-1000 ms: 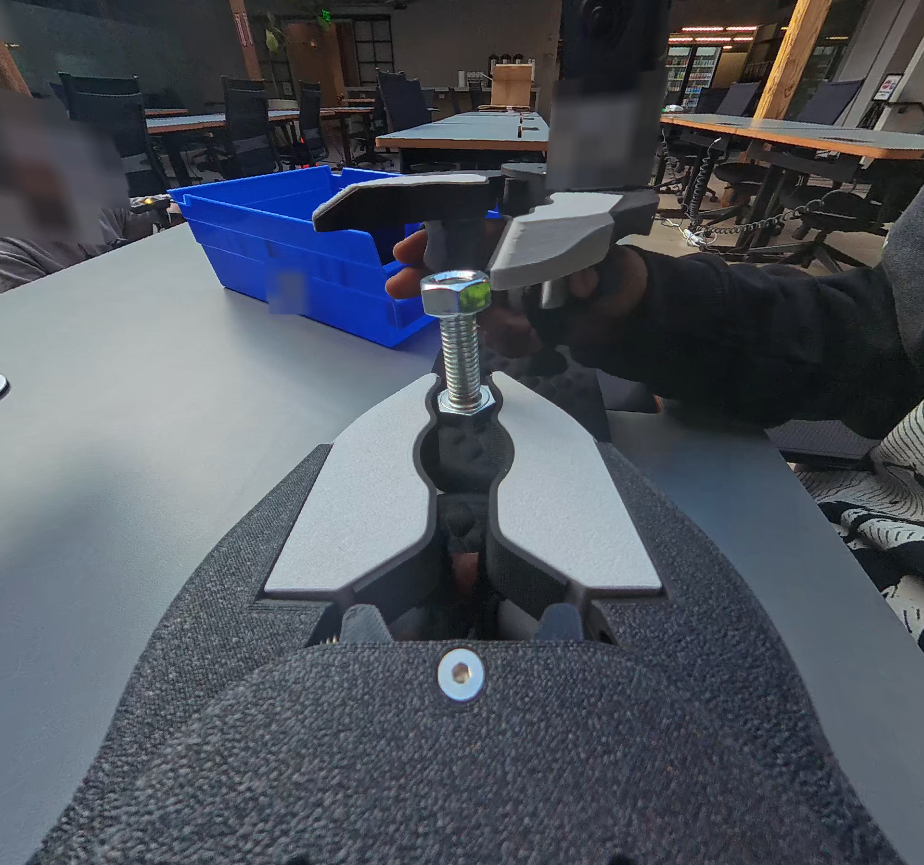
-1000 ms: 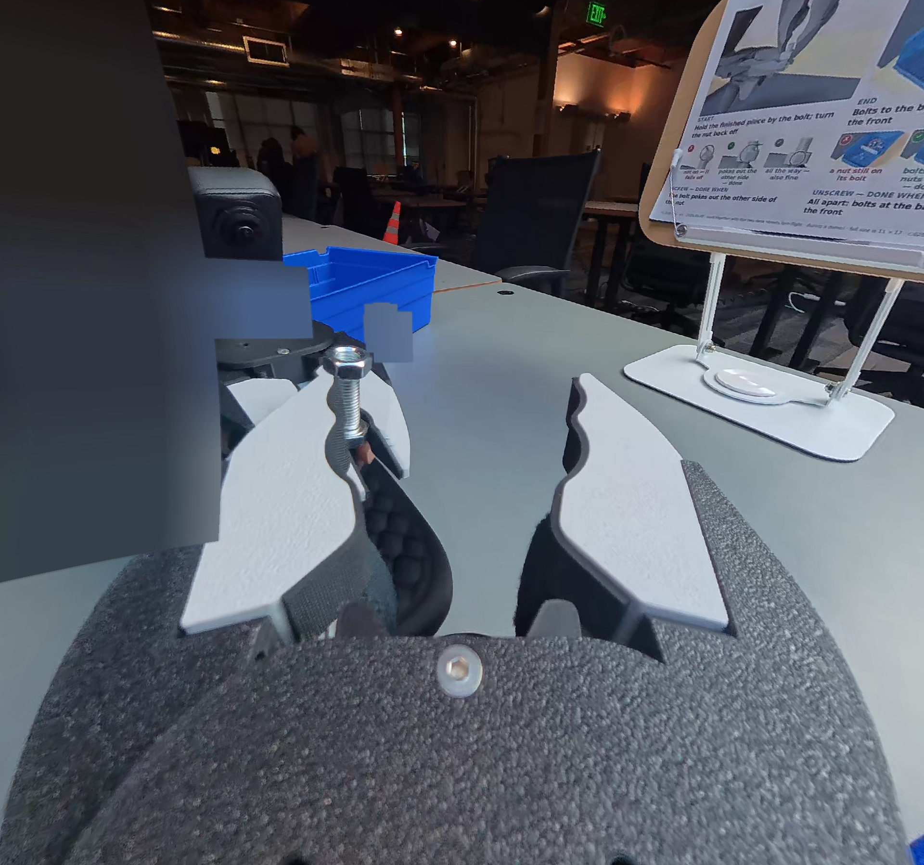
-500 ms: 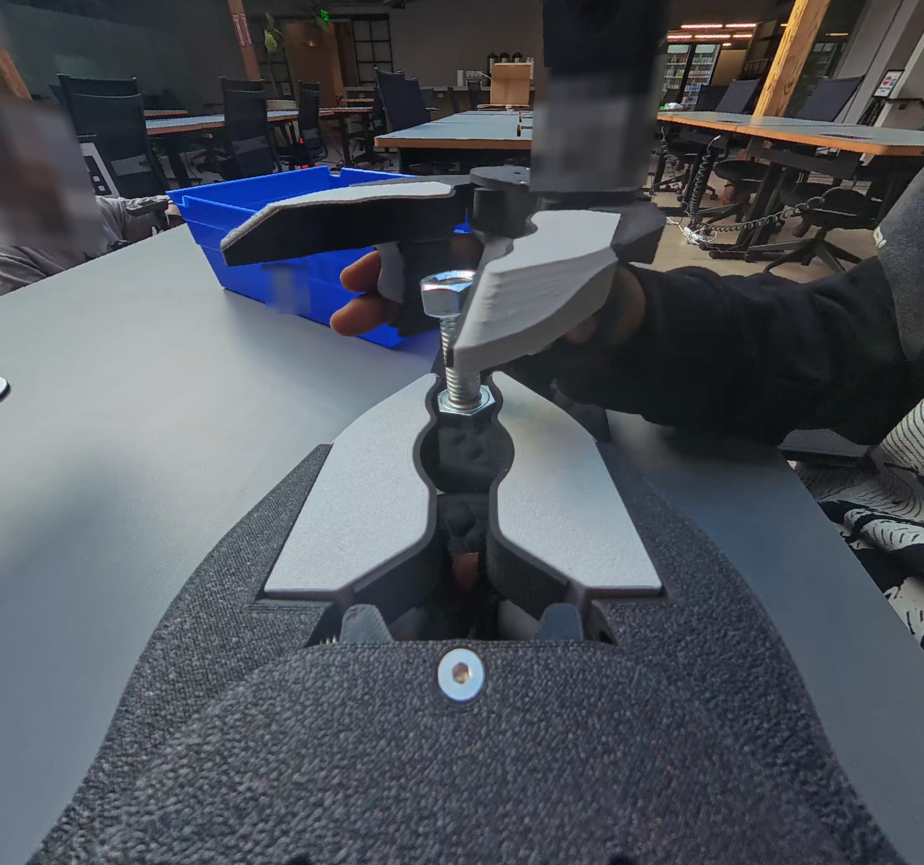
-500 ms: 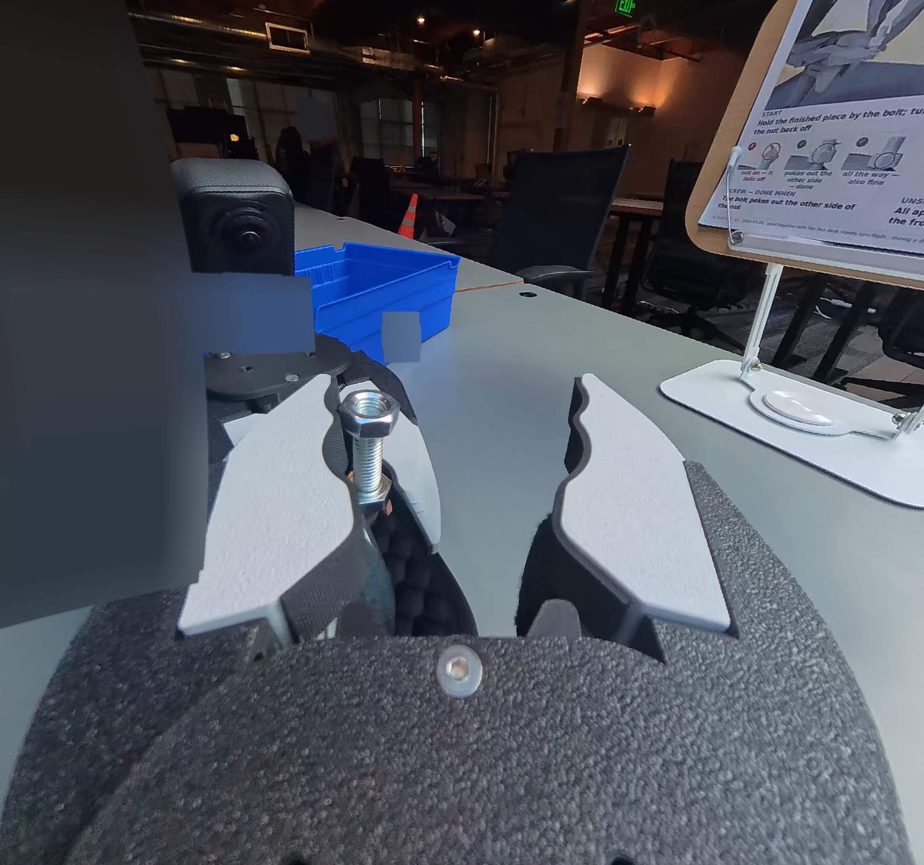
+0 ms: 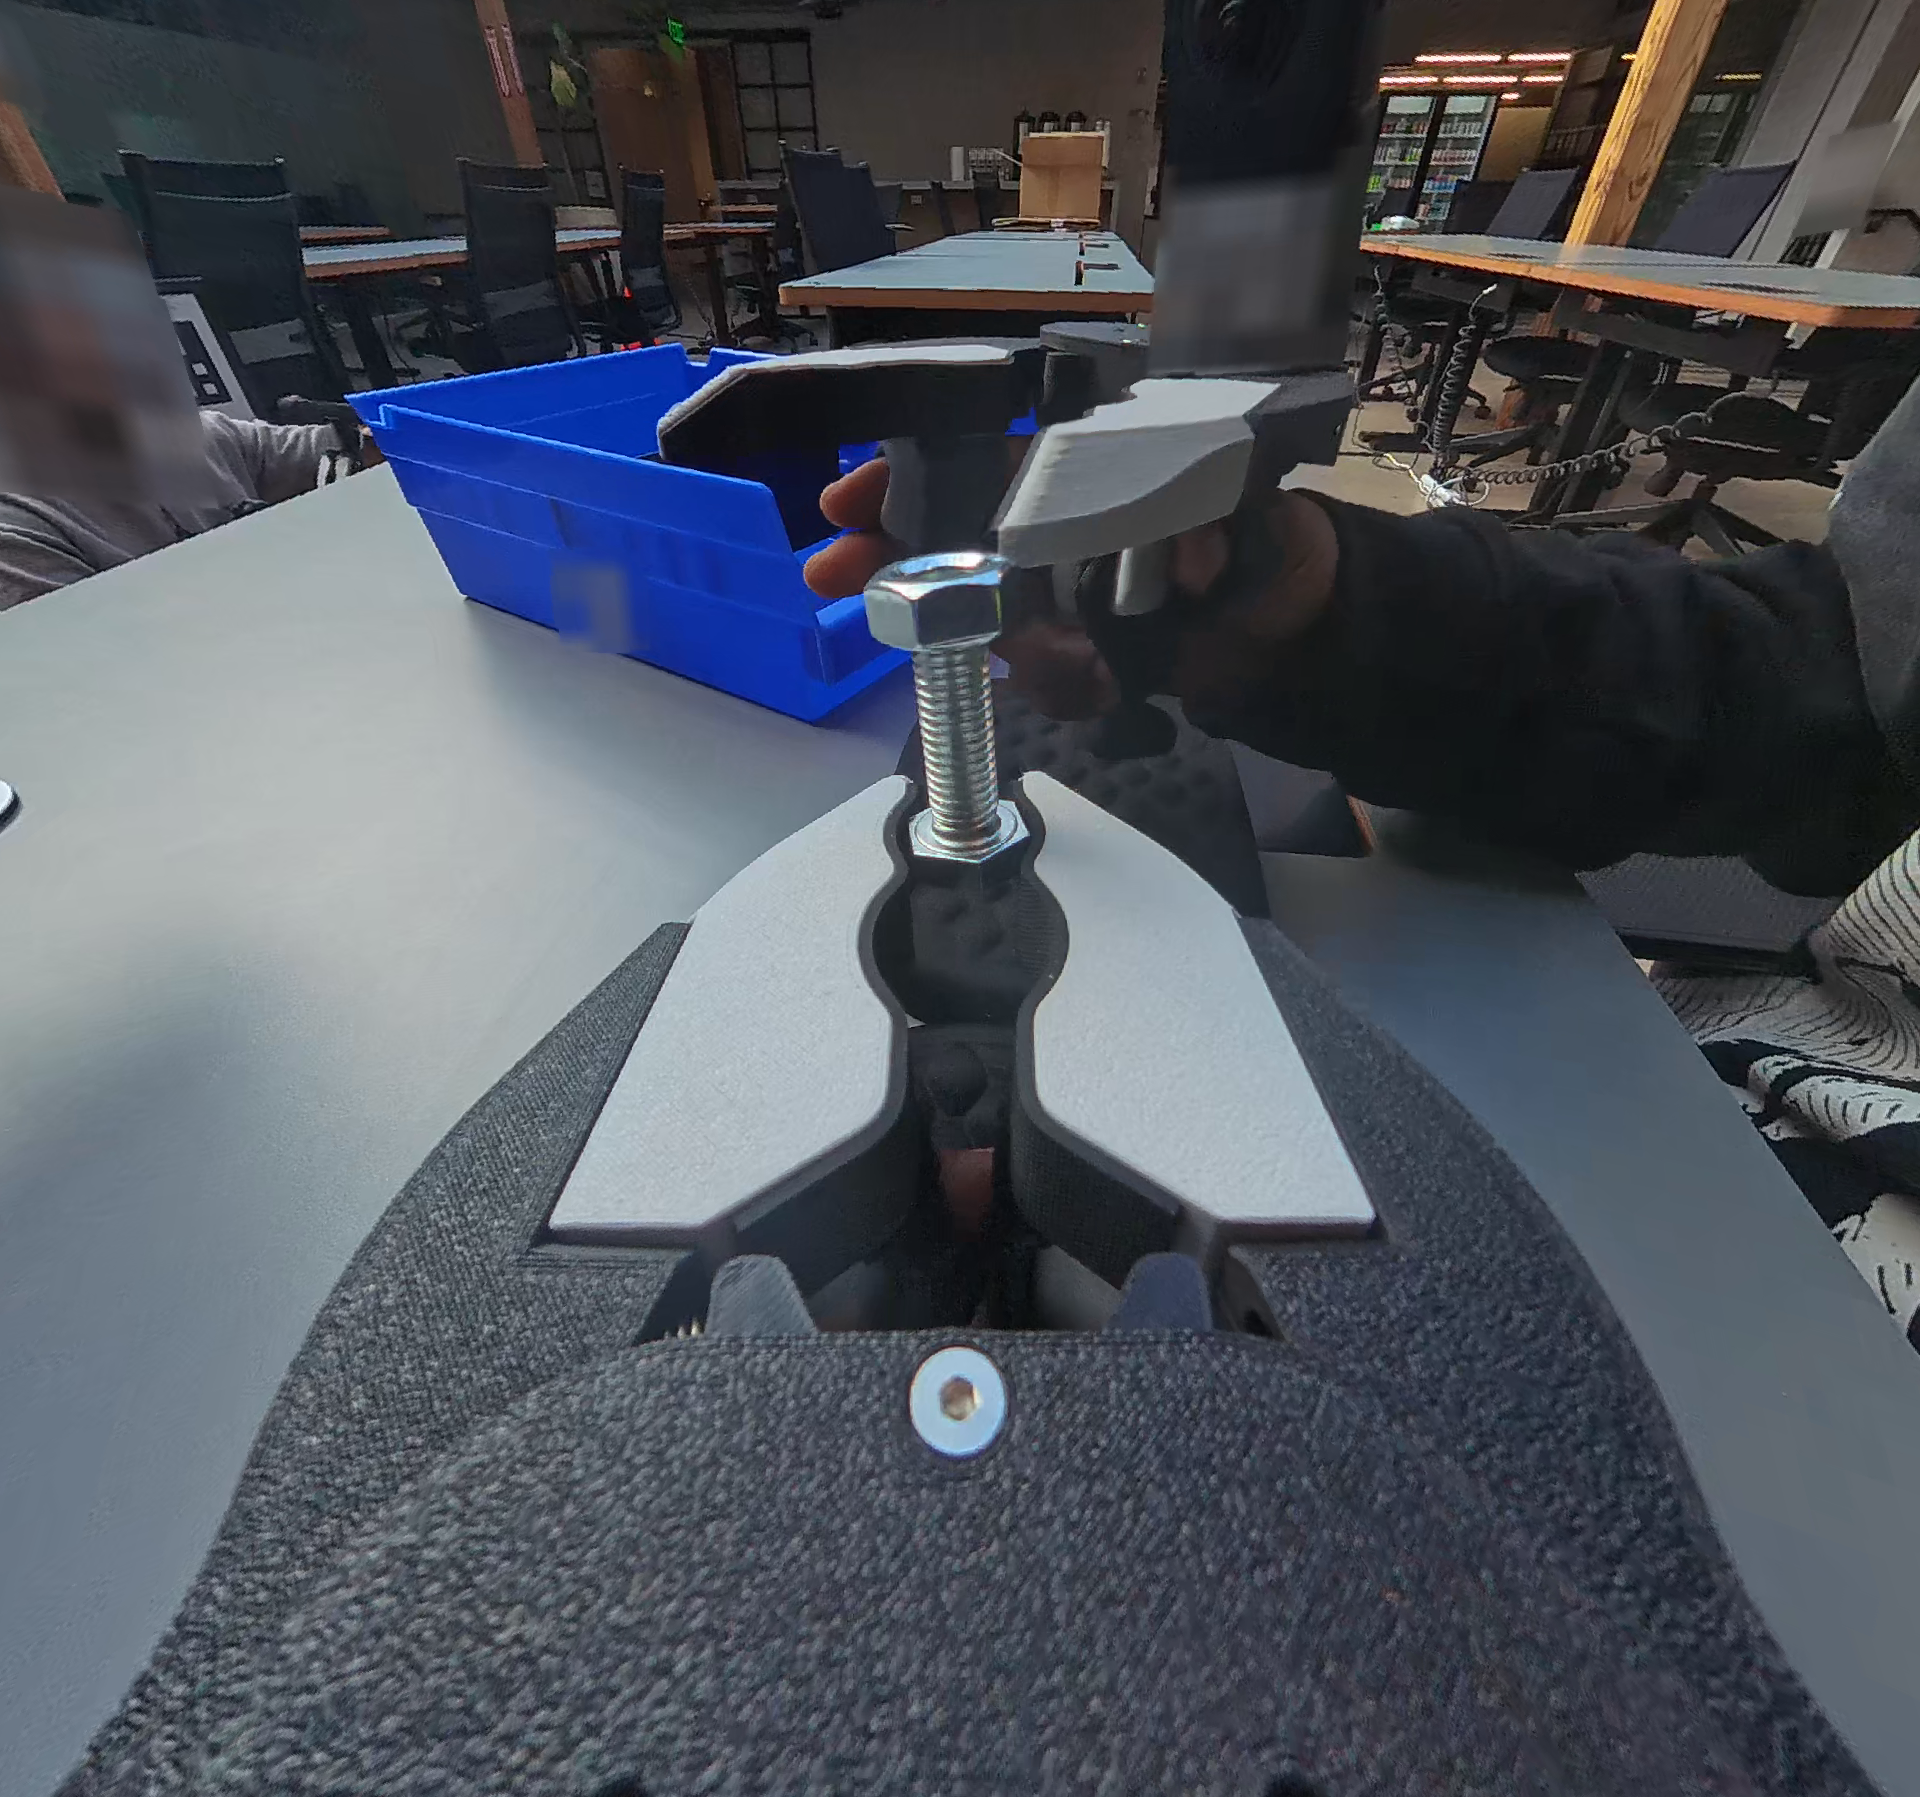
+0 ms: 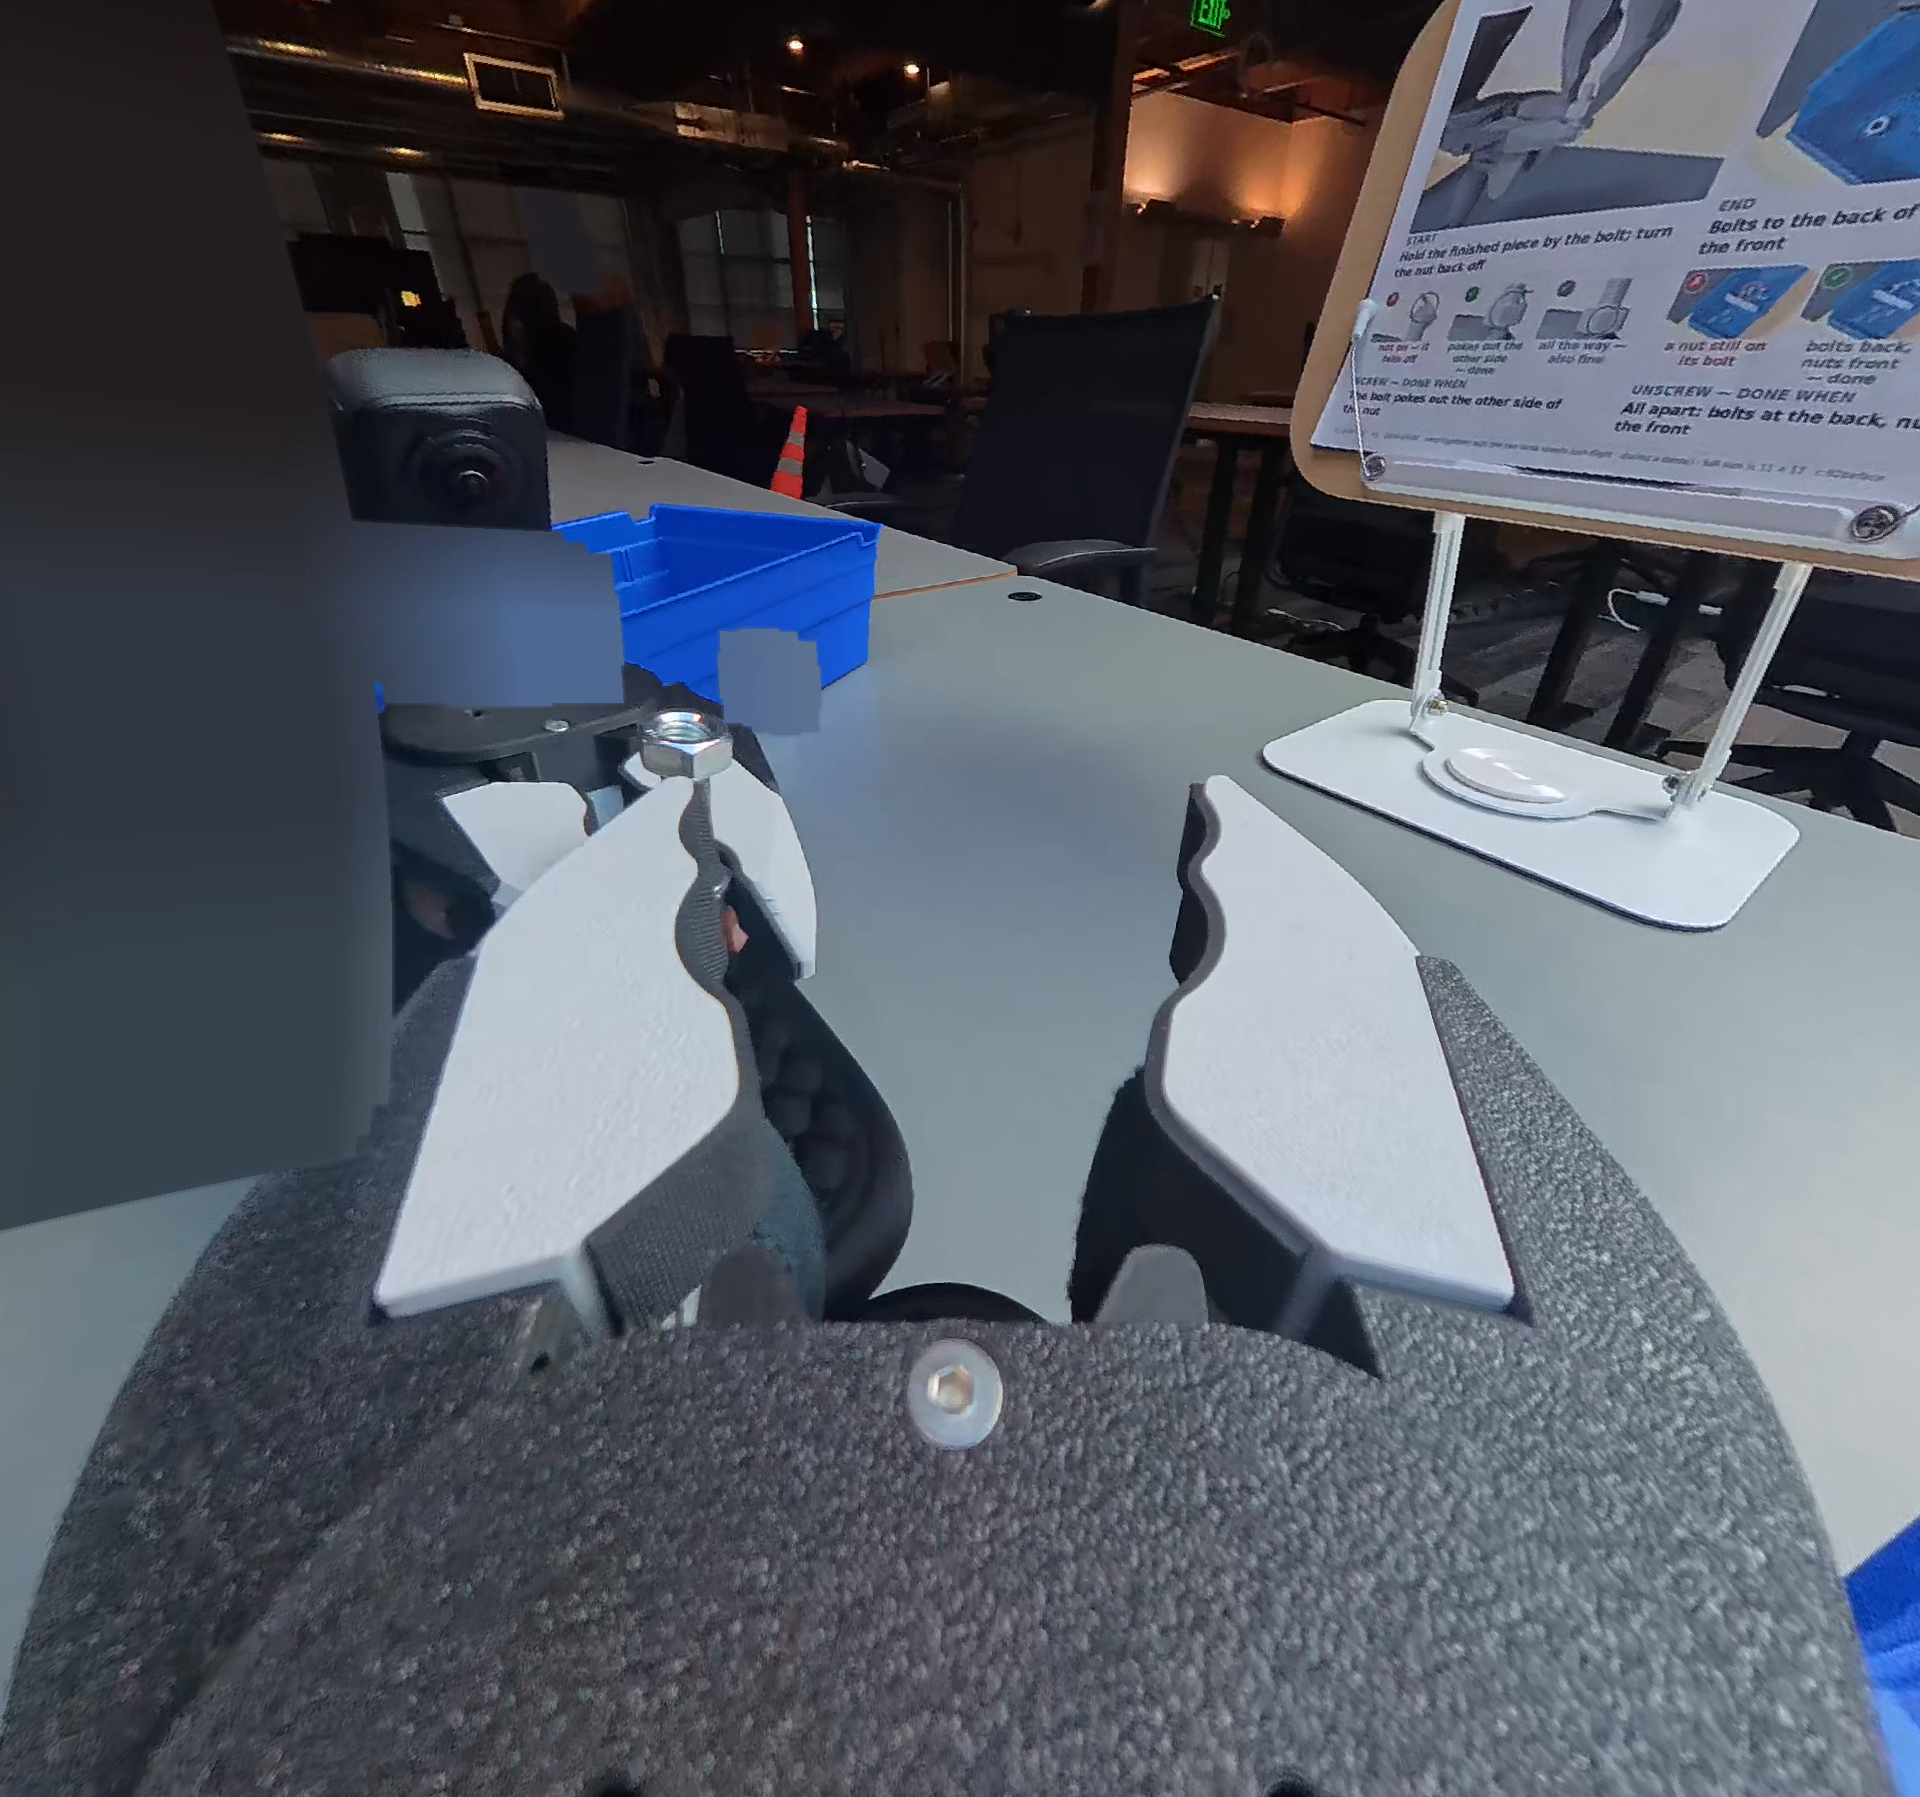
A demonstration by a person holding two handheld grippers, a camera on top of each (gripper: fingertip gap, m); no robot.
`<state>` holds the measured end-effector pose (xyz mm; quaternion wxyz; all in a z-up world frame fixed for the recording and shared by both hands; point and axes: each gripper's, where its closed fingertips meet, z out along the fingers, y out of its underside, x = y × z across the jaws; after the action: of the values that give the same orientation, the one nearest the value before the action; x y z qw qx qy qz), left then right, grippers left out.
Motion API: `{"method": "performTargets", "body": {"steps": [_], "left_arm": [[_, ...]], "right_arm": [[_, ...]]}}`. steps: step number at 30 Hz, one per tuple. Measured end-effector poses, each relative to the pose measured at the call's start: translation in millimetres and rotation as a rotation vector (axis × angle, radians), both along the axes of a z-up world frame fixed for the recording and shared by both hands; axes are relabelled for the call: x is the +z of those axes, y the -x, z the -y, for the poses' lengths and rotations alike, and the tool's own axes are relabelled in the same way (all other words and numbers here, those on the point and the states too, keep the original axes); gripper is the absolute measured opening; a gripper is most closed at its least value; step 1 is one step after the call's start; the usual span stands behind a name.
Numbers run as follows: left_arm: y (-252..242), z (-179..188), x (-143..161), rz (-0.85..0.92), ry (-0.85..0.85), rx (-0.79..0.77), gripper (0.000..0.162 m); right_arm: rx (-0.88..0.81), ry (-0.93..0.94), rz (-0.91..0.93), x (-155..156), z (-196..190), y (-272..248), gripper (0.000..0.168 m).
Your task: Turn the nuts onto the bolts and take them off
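The left gripper (image 5: pixel 961 817) is clenched on the nut (image 5: pixel 969 838) low on the upright bolt (image 5: pixel 951 708), whose hex head (image 5: pixel 932 599) stands free above the grey table (image 5: pixel 312 812) in front of the blue bin (image 5: pixel 623 500). The right gripper (image 5: pixel 925 459), spread wide and holding nothing, was down around the bolt head half a second ago and has now lifted clear, one fingertip (image 5: pixel 1049 521) just beside the head. That looks like a regrasp between turns, so the nut likely remains partway along the thread
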<state>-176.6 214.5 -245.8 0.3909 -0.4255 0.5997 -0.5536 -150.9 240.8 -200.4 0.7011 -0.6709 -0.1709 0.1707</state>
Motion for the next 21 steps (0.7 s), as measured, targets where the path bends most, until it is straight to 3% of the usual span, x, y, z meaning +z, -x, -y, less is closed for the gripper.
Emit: {"method": "performTargets", "body": {"steps": [6, 9, 10, 14, 16, 21], "left_arm": [[0, 0, 0, 0.0, 0.0, 0.001, 0.015], [0, -1, 0, 0.001, 0.004, 0.001, 0.015], [0, 0, 0, 0.0, 0.002, 0.001, 0.015], [0, 1, -1, -0.004, -0.008, -0.003, 0.015], [0, 1, -1, -0.006, -0.013, -0.004, 0.015], [0, 2, -2, -0.011, -0.018, -0.005, 0.015]], "right_arm": [[0.074, -0.016, 0.069, 2, -3, 25, 0.086], [0.199, -0.009, 0.222, 6, 1, 41, 0.072], [0.271, 0.022, 0.29, 6, 5, 47, 0.065], [0.544, 0.305, 0.589, -2, 19, 53, 0.069], [0.645, 0.391, 0.712, 1, 21, 52, 0.063], [0.854, 0.552, 0.871, 7, 24, 58, 0.045]]}}
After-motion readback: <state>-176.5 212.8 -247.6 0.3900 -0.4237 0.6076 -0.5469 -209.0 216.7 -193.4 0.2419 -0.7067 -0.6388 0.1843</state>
